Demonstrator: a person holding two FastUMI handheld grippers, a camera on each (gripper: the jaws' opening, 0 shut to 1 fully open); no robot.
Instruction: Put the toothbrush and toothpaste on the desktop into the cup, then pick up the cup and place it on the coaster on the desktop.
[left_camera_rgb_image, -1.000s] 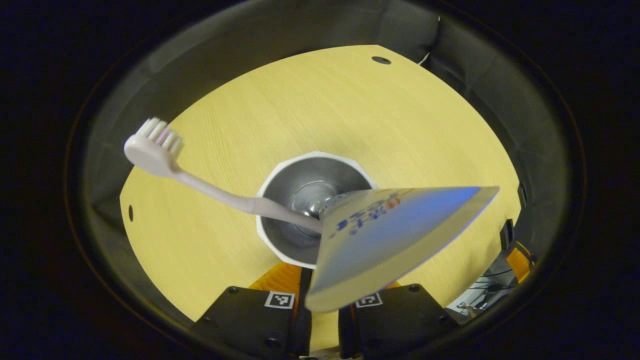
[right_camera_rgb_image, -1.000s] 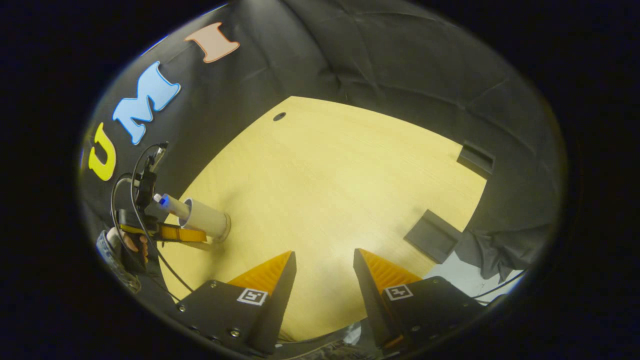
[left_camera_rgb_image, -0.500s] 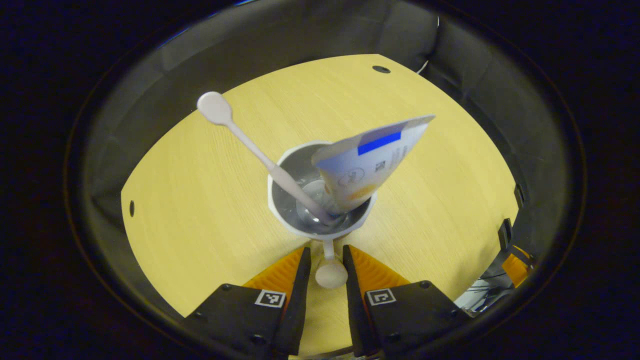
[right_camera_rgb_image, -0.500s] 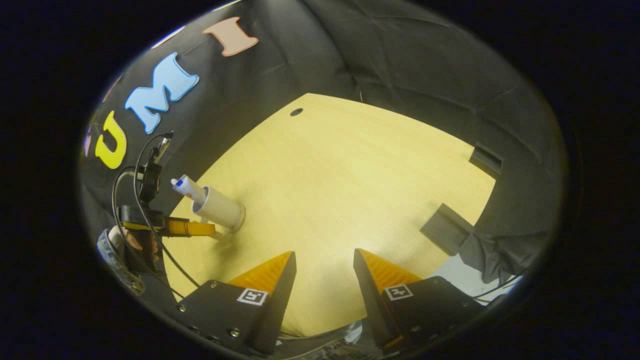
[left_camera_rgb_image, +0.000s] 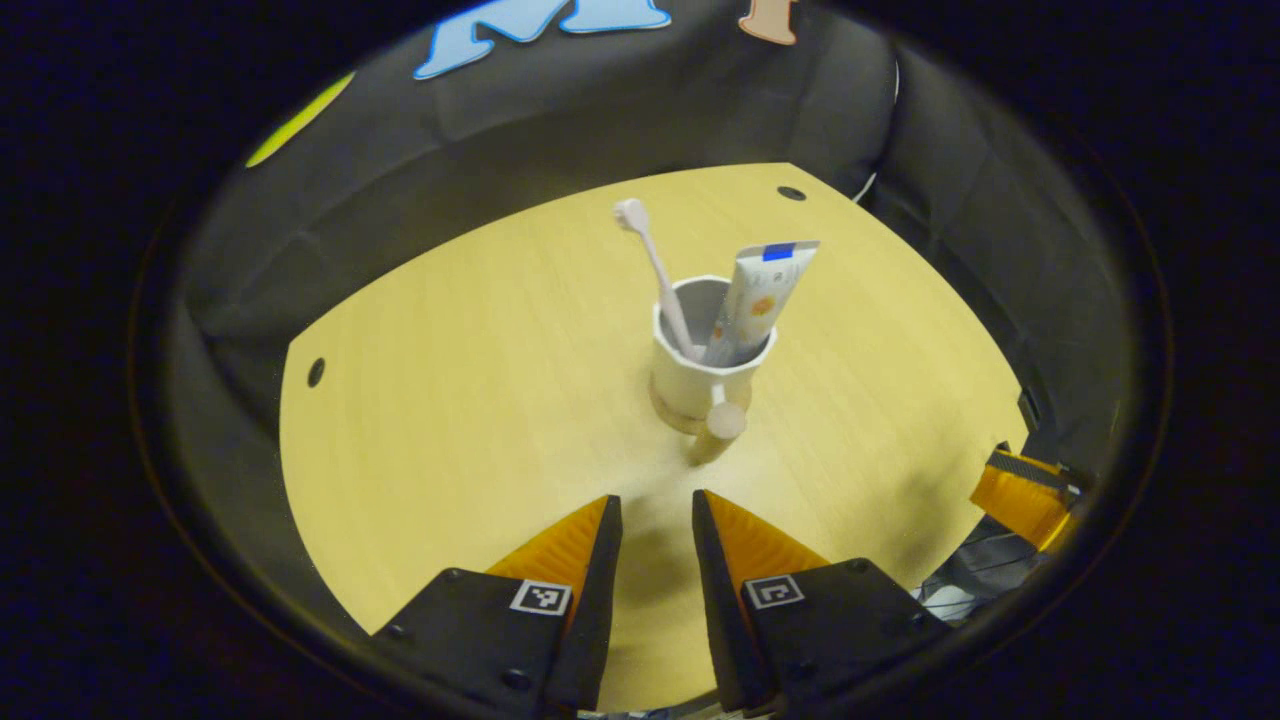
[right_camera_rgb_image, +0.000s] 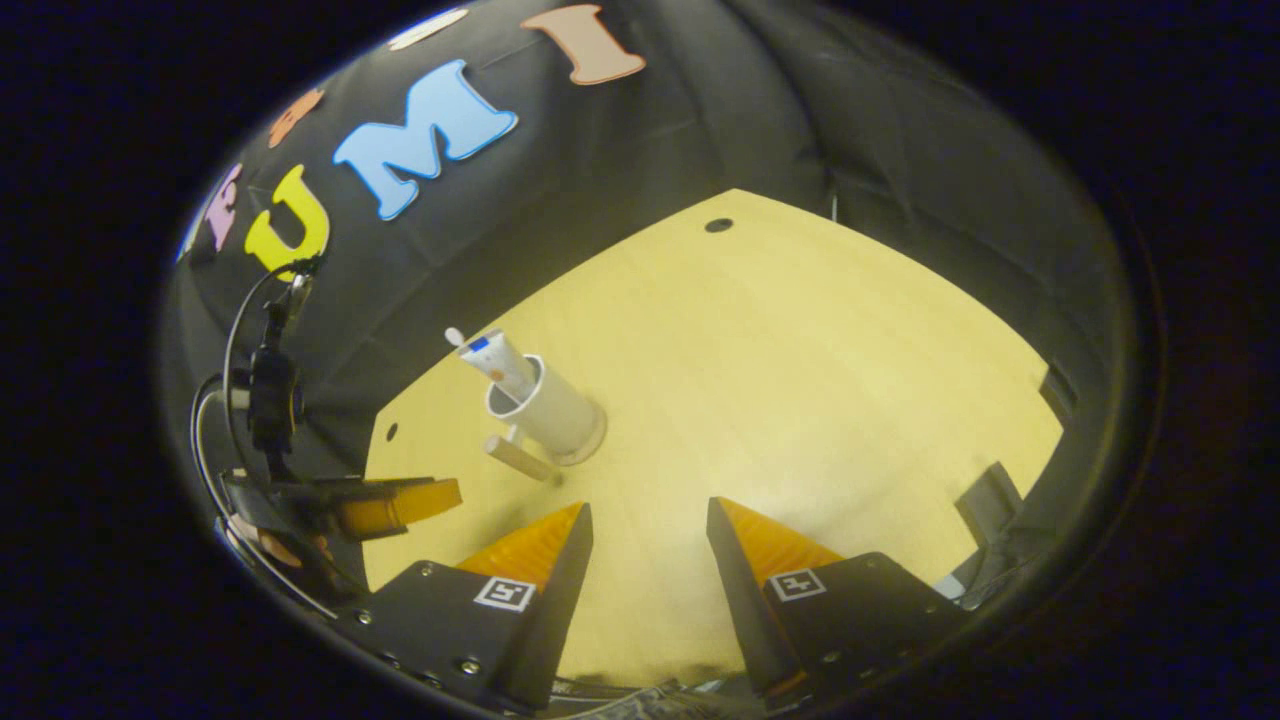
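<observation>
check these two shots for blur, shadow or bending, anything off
Left gripper view: sharp; the cup throws a soft shadow toward the fingers; the desktop edge bows from the fisheye. Right gripper view: sharp in the middle, dim and stretched near the left gripper.

Light wood tabletop (left_camera_rgb_image: 450, 420), plain grain. Round cable hole (left_camera_rgb_image: 791, 193) at 1 o'clock in left gripper view, second hole (left_camera_rgb_image: 316, 372) at 9 o'clock, close to the table edge. In right gripper view: far hole (right_camera_rgb_image: 718, 225) at 1 o'clock, small hole (right_camera_rgb_image: 391, 431) at 9 o'clock. Creased black cloth wall (left_camera_rgb_image: 620, 110) round the far edges. Dark block (right_camera_rgb_image: 990, 490) at 4 o'clock on the table's rim (can't tell what it is), another dark piece (right_camera_rgb_image: 1055, 385) at 3 o'clock.
</observation>
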